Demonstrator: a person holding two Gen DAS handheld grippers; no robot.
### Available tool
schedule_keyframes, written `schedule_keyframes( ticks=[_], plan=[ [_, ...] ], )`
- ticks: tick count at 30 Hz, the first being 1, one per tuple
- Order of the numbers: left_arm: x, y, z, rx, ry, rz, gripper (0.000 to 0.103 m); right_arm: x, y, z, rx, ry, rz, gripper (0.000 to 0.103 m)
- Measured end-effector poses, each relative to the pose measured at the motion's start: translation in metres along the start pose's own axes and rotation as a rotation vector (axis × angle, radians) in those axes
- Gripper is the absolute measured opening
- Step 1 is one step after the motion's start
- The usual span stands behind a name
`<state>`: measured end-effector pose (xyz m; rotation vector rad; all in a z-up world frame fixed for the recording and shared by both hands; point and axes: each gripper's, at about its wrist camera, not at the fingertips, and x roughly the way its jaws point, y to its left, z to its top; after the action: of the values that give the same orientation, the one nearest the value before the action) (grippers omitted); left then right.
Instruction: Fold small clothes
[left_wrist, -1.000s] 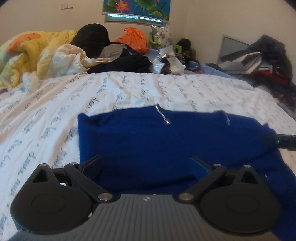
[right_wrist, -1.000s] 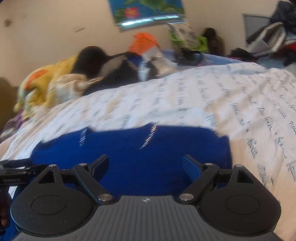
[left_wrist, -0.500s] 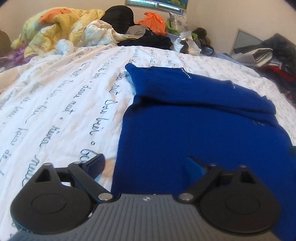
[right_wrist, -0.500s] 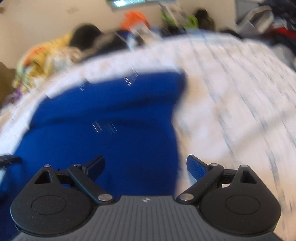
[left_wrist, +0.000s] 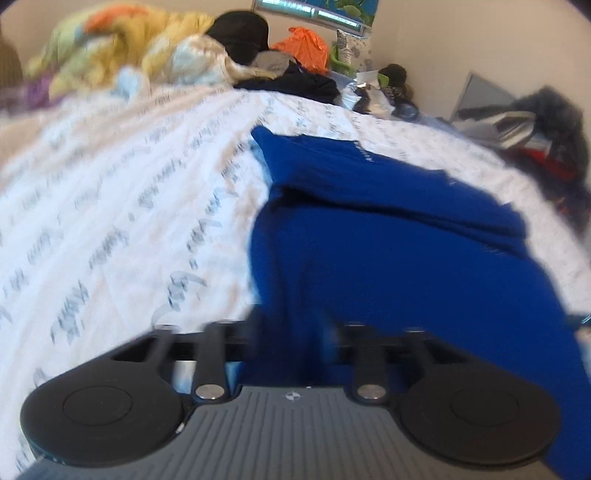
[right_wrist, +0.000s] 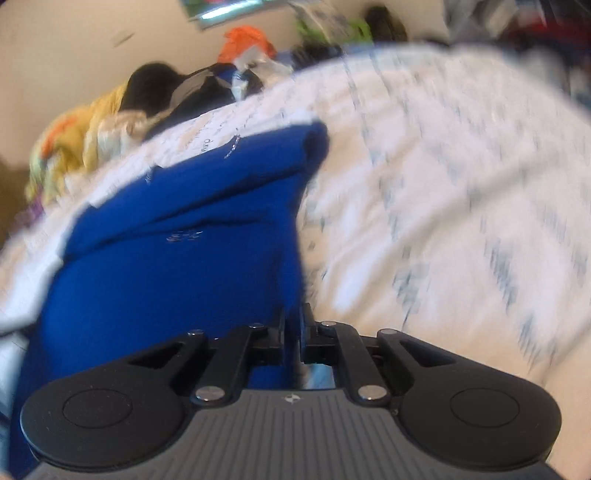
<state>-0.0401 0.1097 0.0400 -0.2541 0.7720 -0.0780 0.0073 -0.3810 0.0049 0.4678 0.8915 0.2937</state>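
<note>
A blue garment (left_wrist: 388, 258) lies on the white script-printed bed sheet (left_wrist: 129, 203), its far part folded over itself. My left gripper (left_wrist: 293, 328) is low at the garment's near left edge. Its jaws are closing, blurred, with blue cloth between them and still a clear gap. In the right wrist view the blue garment (right_wrist: 184, 258) fills the left half and the sheet (right_wrist: 443, 184) the right. My right gripper (right_wrist: 293, 328) is at the garment's near right edge, its jaws closing, pinched on a thin fold of the blue cloth.
A yellow quilt (left_wrist: 110, 48), a black bundle (left_wrist: 240, 33), an orange bag (left_wrist: 306, 44) and dark clothes (left_wrist: 295, 83) are heaped at the far end of the bed. More clothing (left_wrist: 535, 122) is piled at the right, beyond the bed.
Both grippers have drawn back from the folded far part to the garment's near corners. The right jaws went from wide apart to pinched on the cloth. The left jaws have narrowed.
</note>
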Motion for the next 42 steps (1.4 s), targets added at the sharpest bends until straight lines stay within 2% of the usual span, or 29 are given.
schedule_keyframes(
  ticks=[1,2,3,4,5,7,9,10,11,12,15,16,19,21,22,23,24,25,27,28,29,30,33,37,38,39,40,41,42],
  plan=[
    [-0.009,0.008,-0.004,-0.068,0.018,-0.064,0.092,-0.005,-0.007,-0.005,0.059,0.036,0.070,0.025],
    [-0.016,0.016,-0.010,-0.136,0.031,-0.124,0.097,-0.011,-0.015,-0.011,0.106,0.062,0.140,0.039],
    [-0.022,0.025,-0.018,-0.200,0.048,-0.189,0.096,-0.017,-0.021,-0.018,0.141,0.069,0.188,0.046],
    [-0.027,0.031,-0.023,-0.230,0.046,-0.215,0.096,-0.023,-0.028,-0.023,0.177,0.066,0.222,0.058],
    [-0.031,0.036,-0.027,-0.257,0.047,-0.231,0.094,-0.026,-0.034,-0.027,0.218,0.063,0.252,0.063],
    [-0.033,0.039,-0.029,-0.296,0.048,-0.247,0.093,-0.025,-0.042,-0.034,0.286,0.062,0.307,0.063],
    [-0.029,0.033,-0.025,-0.271,0.048,-0.218,0.077,-0.019,-0.039,-0.035,0.287,0.060,0.333,0.062],
    [-0.026,0.028,-0.023,-0.237,0.057,-0.182,0.045,-0.017,-0.036,-0.033,0.273,0.064,0.315,0.051],
    [-0.023,0.025,-0.021,-0.208,0.072,-0.141,0.006,-0.015,-0.033,-0.032,0.246,0.087,0.254,0.010],
    [-0.019,0.026,-0.019,-0.191,0.089,-0.108,0.007,-0.012,-0.031,-0.027,0.203,0.095,0.208,0.001],
    [-0.026,0.036,-0.017,-0.177,0.091,-0.078,0.007,-0.028,-0.043,-0.024,0.184,0.051,0.147,0.002],
    [-0.029,0.039,-0.019,-0.166,0.085,-0.069,0.007,-0.032,-0.049,-0.025,0.196,0.040,0.146,0.002],
    [-0.036,0.048,-0.027,-0.214,0.102,-0.129,0.007,-0.032,-0.053,-0.033,0.247,0.067,0.197,0.003],
    [-0.043,0.052,-0.035,-0.262,0.121,-0.184,0.025,-0.034,-0.047,-0.040,0.275,0.117,0.231,0.009],
    [-0.047,0.055,-0.040,-0.296,0.125,-0.233,0.049,-0.036,-0.043,-0.045,0.279,0.135,0.259,0.022],
    [-0.051,0.057,-0.045,-0.329,0.125,-0.275,0.066,-0.037,-0.041,-0.048,0.282,0.146,0.300,0.040],
    [-0.055,0.057,-0.049,-0.352,0.128,-0.297,0.069,-0.038,-0.039,-0.053,0.287,0.151,0.336,0.049],
    [-0.057,0.056,-0.054,-0.366,0.131,-0.304,0.067,-0.038,-0.034,-0.058,0.288,0.156,0.364,0.061],
    [-0.059,0.046,-0.058,-0.334,0.127,-0.283,0.054,-0.039,-0.025,-0.065,0.250,0.161,0.365,0.059],
    [-0.057,0.041,-0.059,-0.302,0.130,-0.250,0.022,-0.041,-0.021,-0.065,0.212,0.154,0.338,0.045],
    [-0.053,0.037,-0.059,-0.269,0.143,-0.206,0.010,-0.039,-0.019,-0.065,0.177,0.176,0.282,0.001],
    [-0.053,0.037,-0.059,-0.254,0.135,-0.194,0.008,-0.036,-0.019,-0.063,0.162,0.184,0.260,0.002],
    [-0.060,0.043,-0.060,-0.216,0.124,-0.159,0.008,-0.050,-0.038,-0.058,0.181,0.151,0.232,0.002],
    [-0.067,0.056,-0.068,-0.256,0.169,-0.227,0.012,-0.057,-0.044,-0.066,0.230,0.163,0.245,0.005],
    [-0.070,0.057,-0.072,-0.283,0.180,-0.260,0.018,-0.057,-0.043,-0.071,0.244,0.206,0.263,0.008],
    [-0.072,0.057,-0.076,-0.316,0.193,-0.303,0.035,-0.057,-0.038,-0.075,0.247,0.247,0.292,0.012],
    [-0.076,0.057,-0.081,-0.347,0.201,-0.343,0.052,-0.058,-0.033,-0.080,0.241,0.268,0.328,0.027],
    [-0.080,0.055,-0.087,-0.369,0.209,-0.373,0.059,-0.058,-0.028,-0.084,0.241,0.266,0.356,0.042],
    [-0.082,0.052,-0.092,-0.378,0.217,-0.384,0.058,-0.060,-0.025,-0.090,0.250,0.259,0.380,0.048]
  ],
)
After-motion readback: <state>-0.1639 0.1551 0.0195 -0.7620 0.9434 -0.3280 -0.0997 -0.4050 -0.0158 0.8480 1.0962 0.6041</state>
